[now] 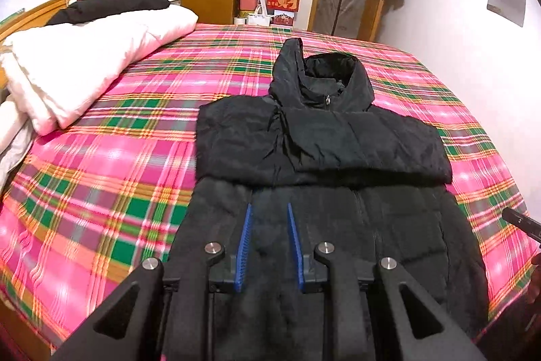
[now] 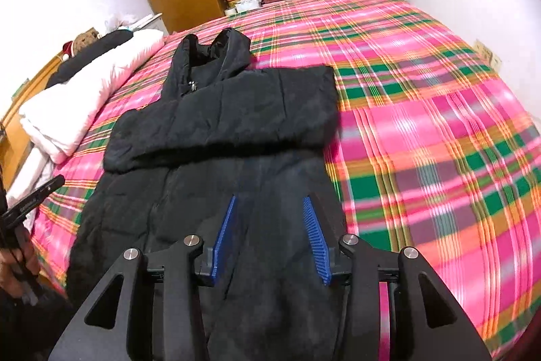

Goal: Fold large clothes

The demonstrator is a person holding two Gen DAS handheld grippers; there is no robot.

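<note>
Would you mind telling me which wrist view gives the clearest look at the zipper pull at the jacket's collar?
The left wrist view: the zipper pull faces the camera squarely below the open hood of the black jacket. In the right wrist view the zipper pull appears smaller and oblique, as the jacket lies angled toward the left.

A black hooded jacket (image 1: 324, 158) lies flat on the bed (image 1: 118, 158), which has a pink, green and orange plaid cover; both sleeves are folded across its chest and the hood points toward the far wall. The left claw (image 1: 268, 246) hangs over the jacket's lower half, its 2 blue pads (image 1: 244, 246) apart, gripping nothing. A folded white quilt (image 1: 84, 63) sits at the bed's left side.
</note>
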